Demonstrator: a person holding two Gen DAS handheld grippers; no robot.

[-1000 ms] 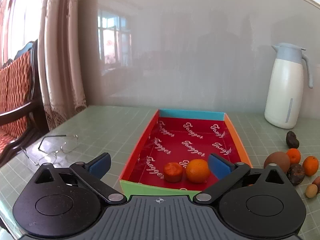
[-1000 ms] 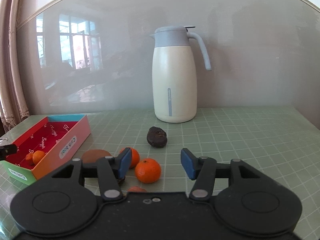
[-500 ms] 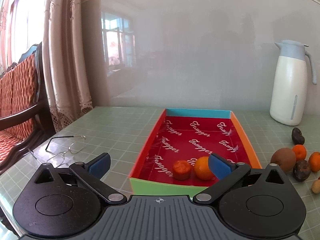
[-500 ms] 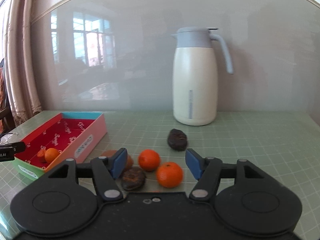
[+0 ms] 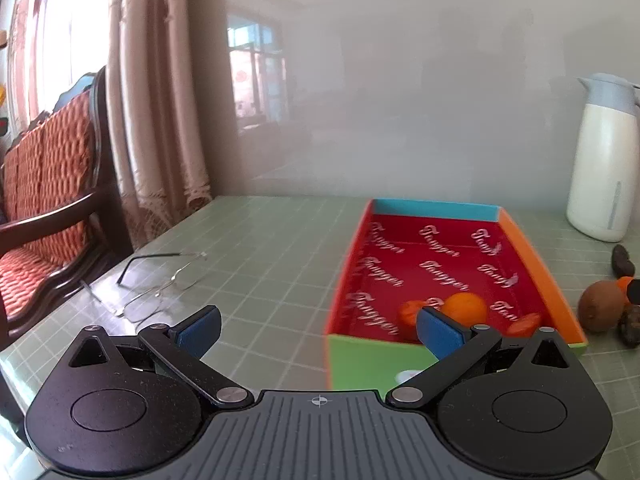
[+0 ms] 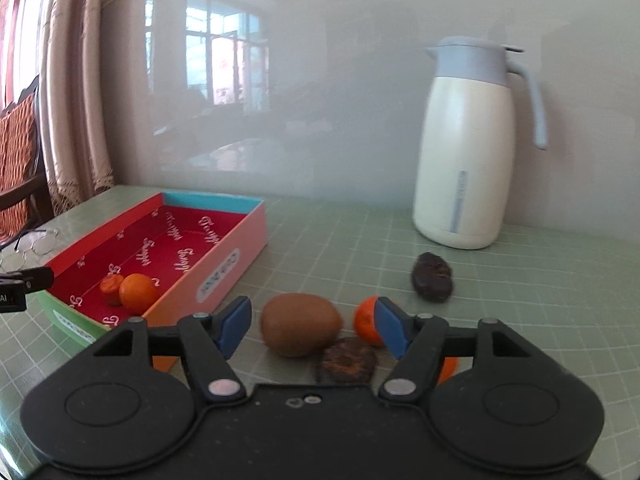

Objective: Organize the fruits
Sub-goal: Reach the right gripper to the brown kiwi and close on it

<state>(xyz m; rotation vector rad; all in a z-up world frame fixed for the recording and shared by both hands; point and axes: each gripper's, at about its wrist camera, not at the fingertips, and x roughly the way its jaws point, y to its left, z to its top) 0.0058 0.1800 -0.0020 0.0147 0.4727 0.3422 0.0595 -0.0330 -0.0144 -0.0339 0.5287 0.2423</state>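
My right gripper (image 6: 314,330) hangs low over the table, jaws opening, and nothing is pinched between the blue pads. The brown kiwi (image 6: 302,324) lies in the gap ahead of them, untouched. Just right of it sits a dark wrinkled fruit (image 6: 347,361), and a small orange (image 6: 366,320) peeks out behind my right pad. Farther off, another dark fruit (image 6: 433,276) lies alone near the white thermos jug (image 6: 466,148).

My left gripper (image 5: 318,326) is spread wide and empty, hovering at the near green end of the red-lined box (image 5: 560,292). Inside that box, at the near end, sit an orange (image 5: 466,306) and a redder fruit (image 5: 410,312) touching it. A pair of glasses (image 5: 160,280) lies on the green gridded table (image 5: 272,248), left of the box.
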